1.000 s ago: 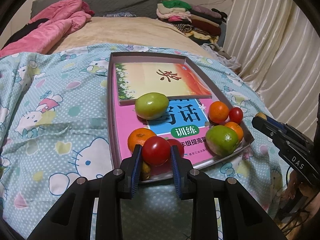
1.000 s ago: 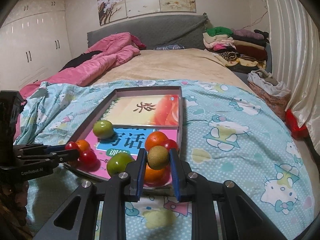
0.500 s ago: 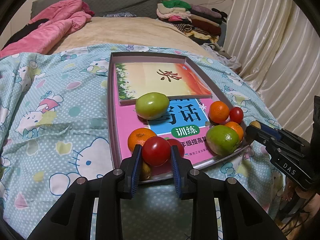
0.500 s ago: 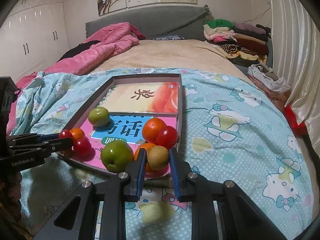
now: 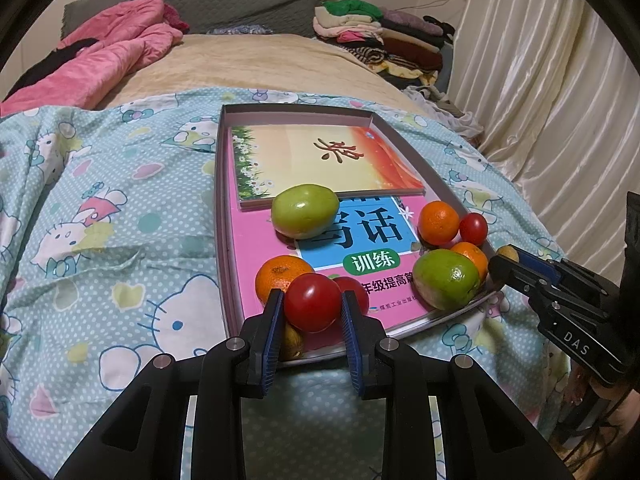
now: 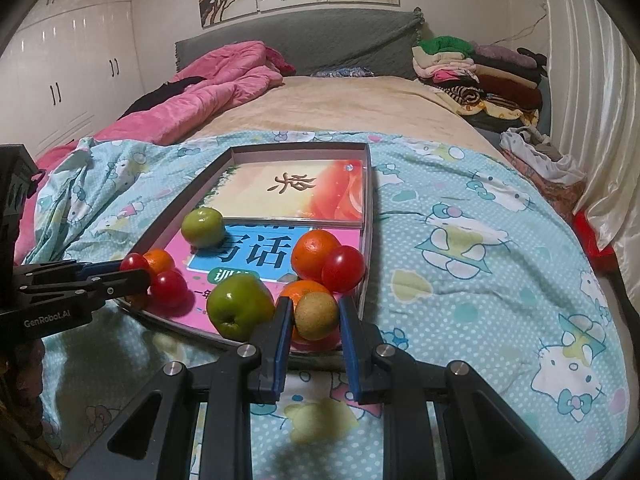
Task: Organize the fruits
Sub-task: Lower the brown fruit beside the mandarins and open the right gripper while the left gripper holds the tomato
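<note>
My left gripper [image 5: 312,304] is shut on a red tomato [image 5: 311,309], held over the near edge of the shallow grey tray [image 5: 219,216]. My right gripper [image 6: 316,314] is shut on a small brown round fruit [image 6: 316,317] above the tray's near right corner [image 6: 367,240]. In the tray, on books, lie two green fruits [image 5: 305,211] [image 5: 447,279], oranges [image 5: 438,223] [image 5: 282,276] and small tomatoes [image 5: 473,229]. Each gripper also shows side-on in the other's view: the right gripper [image 5: 505,261], the left gripper [image 6: 134,274].
The tray rests on a blue cartoon-print quilt [image 5: 120,240] on a bed. A pink duvet [image 6: 208,92] lies at the back left and folded clothes [image 6: 480,68] at the back right. Curtains [image 5: 540,80] hang along the right side.
My right gripper has drifted in toward the tray's near right corner with the brown fruit still held. The left gripper and its tomato have stayed put.
</note>
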### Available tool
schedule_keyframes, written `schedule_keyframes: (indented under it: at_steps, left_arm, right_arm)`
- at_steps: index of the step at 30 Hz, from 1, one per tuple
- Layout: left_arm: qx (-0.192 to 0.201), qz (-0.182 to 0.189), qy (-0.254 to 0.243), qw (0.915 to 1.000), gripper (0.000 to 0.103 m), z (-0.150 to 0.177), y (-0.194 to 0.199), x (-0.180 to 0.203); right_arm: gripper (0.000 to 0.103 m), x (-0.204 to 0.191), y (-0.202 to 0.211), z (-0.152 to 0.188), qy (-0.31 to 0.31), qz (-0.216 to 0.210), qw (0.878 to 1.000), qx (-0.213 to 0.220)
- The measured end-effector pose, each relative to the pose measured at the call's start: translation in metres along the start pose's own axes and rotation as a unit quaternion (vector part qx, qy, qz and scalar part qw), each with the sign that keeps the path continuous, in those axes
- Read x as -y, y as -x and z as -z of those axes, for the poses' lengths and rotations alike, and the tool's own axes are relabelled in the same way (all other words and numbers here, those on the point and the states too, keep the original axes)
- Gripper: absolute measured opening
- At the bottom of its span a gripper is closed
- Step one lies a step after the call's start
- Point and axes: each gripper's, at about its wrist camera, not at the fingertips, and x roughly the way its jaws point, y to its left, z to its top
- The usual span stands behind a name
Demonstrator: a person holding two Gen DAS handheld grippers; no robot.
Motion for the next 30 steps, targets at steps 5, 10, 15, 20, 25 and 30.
schedule_keyframes:
  at_steps: [5, 10, 15, 20, 25, 30]
  left_arm:
    - [0.000, 0.000, 0.000, 1.0000, 0.029, 0.0000, 0.0000, 0.0002]
    - [0.000, 0.000, 0.000, 1.0000, 0.029, 0.0001, -0.0002, -0.0004]
    - [0.000, 0.000, 0.000, 1.0000, 0.029, 0.0000, -0.0003, -0.0003]
    - [0.000, 0.000, 0.000, 1.0000, 0.029, 0.0000, -0.0004, -0.0003]
    - [0.000, -0.005, -0.003, 1.0000, 0.029, 0.0003, 0.0000, 0.0001]
    - [-0.001, -0.008, -0.004, 1.0000, 0.029, 0.0007, 0.0002, -0.0006]
  right_arm:
    - [0.024, -0.0002, -0.0012, 0.0005, -0.004, -0.002, 1.000, -0.005]
    - [0.024, 0.0010, -0.0031, 0.0012, -0.006, -0.001, 1.000, -0.008]
    - [0.024, 0.0019, -0.0050, 0.0024, -0.008, -0.004, 1.000, -0.012]
    - [0.024, 0.0020, -0.0058, 0.0030, -0.010, -0.004, 1.000, -0.013]
    - [0.024, 0.0033, -0.0057, 0.0026, -0.012, -0.004, 1.000, -0.013]
    - [0.038, 0.0056, -0.0028, 0.0012, -0.017, -0.006, 1.000, -0.003]
